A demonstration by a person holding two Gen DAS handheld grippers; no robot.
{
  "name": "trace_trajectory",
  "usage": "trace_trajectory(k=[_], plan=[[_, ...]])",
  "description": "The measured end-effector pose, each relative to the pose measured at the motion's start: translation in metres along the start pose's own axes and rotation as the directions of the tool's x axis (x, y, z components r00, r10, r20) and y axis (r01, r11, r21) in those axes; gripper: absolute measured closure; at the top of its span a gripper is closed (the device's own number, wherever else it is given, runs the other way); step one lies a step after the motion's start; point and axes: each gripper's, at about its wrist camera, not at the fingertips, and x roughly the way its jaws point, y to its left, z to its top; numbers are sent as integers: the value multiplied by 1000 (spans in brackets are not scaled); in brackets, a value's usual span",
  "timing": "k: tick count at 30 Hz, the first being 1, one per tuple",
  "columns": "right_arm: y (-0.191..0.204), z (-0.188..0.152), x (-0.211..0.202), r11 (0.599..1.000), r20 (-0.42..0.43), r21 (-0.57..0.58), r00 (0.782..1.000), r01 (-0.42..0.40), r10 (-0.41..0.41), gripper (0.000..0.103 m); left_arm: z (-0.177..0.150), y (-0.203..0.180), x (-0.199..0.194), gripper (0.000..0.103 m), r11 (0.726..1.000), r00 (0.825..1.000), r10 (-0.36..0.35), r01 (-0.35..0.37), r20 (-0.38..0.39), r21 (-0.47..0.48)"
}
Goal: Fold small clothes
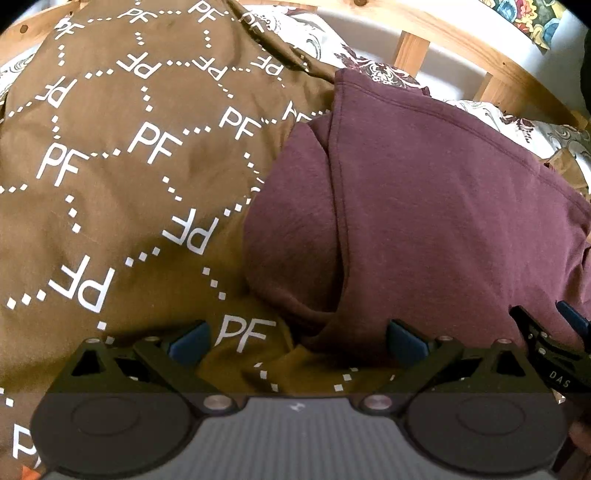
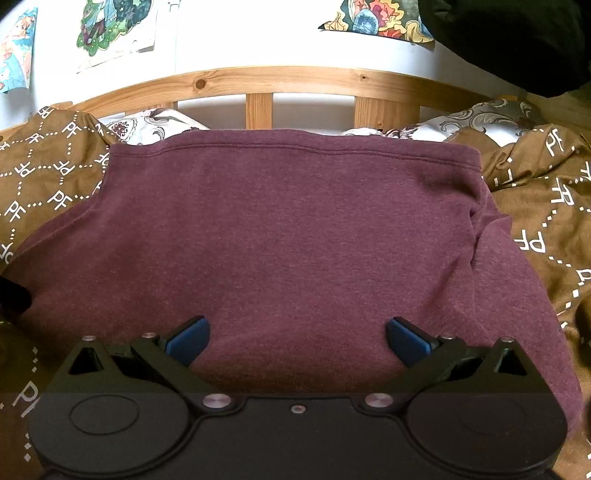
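Note:
A maroon garment point(image 2: 288, 240) lies folded on a brown bedspread printed with white "PF" letters point(image 1: 122, 177); it also shows in the left wrist view point(image 1: 424, 206), with a side flap folded over along a seam. My left gripper point(image 1: 297, 341) is open and empty at the garment's near left corner, over the bedspread. My right gripper point(image 2: 297, 341) is open and empty, just above the garment's near edge. The right gripper's fingers point(image 1: 535, 332) show at the right edge of the left wrist view.
A wooden bed rail point(image 2: 258, 83) runs along the far side against a white wall with colourful pictures point(image 2: 110, 26). A patterned white sheet point(image 2: 147, 125) peeks out behind the garment. A dark object point(image 2: 517, 40) hangs at top right.

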Motion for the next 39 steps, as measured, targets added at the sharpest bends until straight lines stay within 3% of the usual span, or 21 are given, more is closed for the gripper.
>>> trace_trajectory(k=[18,23,28,35,37,39], plan=[[0,0,0,1000,2,5,1000,-1,1,1,2,1,-1,0,1000,1000,-16,16,19,10],[-1,0,0,1000,2,6,1000,-2,2,1,11,-2,-4,0,990,992,-23,6,121,139],[-1,-1,0,1000,2,8,1000,-3,3,1,22,-5,0,0,978,987,-80,51,137,204],[-2,0,0,1000,2,18,1000,-9,9,1,40,2,24,1,992,996,-46,37,75,123],[-3,-1,0,1000,3,22,1000,-13,13,1,40,5,23,4,994,995,-63,56,81,92],[-4,-1,0,1000,2,27,1000,-16,16,0,41,6,23,13,994,995,-64,58,74,88]])
